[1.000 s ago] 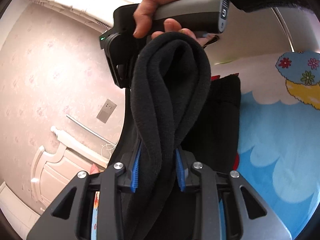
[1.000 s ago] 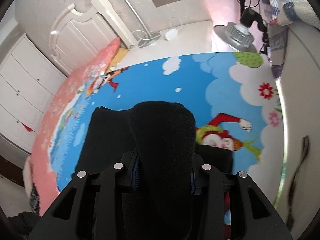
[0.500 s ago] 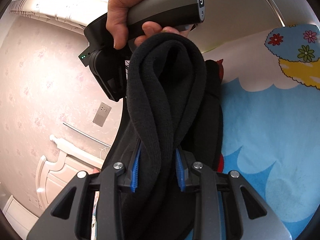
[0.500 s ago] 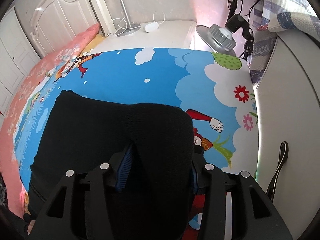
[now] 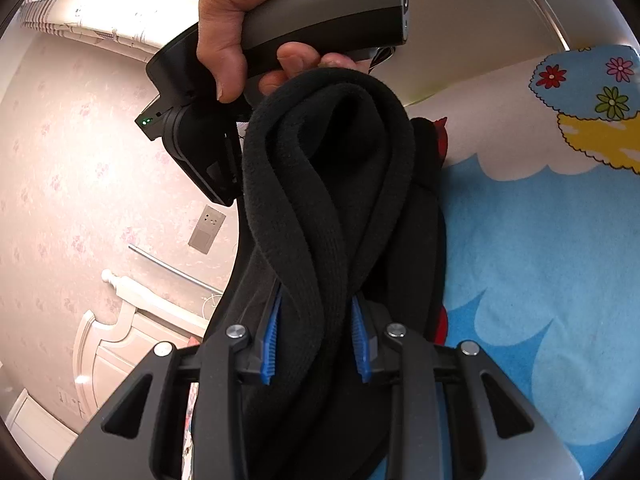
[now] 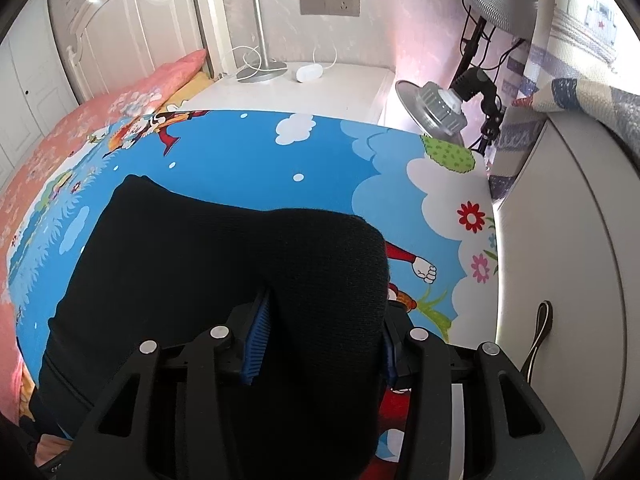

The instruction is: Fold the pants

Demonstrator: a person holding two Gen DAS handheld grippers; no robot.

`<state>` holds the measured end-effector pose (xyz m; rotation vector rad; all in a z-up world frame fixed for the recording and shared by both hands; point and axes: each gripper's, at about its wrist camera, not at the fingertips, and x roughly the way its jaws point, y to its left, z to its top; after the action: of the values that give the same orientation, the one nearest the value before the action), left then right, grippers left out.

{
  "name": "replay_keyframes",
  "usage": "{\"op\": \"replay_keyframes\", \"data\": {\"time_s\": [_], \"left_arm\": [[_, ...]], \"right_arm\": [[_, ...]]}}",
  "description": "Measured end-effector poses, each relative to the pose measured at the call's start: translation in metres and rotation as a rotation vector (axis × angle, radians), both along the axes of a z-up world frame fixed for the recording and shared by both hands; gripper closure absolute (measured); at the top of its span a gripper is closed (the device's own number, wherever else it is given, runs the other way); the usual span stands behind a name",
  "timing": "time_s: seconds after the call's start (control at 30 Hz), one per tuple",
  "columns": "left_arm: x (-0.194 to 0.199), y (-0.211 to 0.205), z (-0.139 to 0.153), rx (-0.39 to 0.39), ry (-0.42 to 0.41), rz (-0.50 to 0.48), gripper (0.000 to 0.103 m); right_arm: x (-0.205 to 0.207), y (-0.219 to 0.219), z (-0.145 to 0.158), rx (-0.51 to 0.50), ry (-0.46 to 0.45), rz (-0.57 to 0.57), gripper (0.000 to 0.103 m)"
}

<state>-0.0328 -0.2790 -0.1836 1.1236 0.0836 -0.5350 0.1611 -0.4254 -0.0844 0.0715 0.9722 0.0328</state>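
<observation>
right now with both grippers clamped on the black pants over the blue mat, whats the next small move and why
Probably lower both grippers together toward the mat. The left gripper and right gripper each pinch a bunched fold of the pants, and the rest of the cloth already seems spread on the mat beneath, so laying the lifted edge onto it should finish this fold.

In the right wrist view, the black pants point(image 6: 208, 280) now spread wider across the blue sheet point(image 6: 248, 152), reaching further left. In the left wrist view, the right hand point(image 5: 224, 40) appears nearer and higher.
</observation>
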Motion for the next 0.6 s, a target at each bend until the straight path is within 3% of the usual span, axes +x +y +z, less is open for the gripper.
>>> {"op": "replay_keyframes", "data": {"time_s": [0.6], "left_arm": [[0.005, -0.008, 0.005, -0.048, -0.020, 0.028, 0.073]], "right_arm": [[-0.006, 0.014, 0.021, -0.056, -0.101, 0.048, 0.062]]}}
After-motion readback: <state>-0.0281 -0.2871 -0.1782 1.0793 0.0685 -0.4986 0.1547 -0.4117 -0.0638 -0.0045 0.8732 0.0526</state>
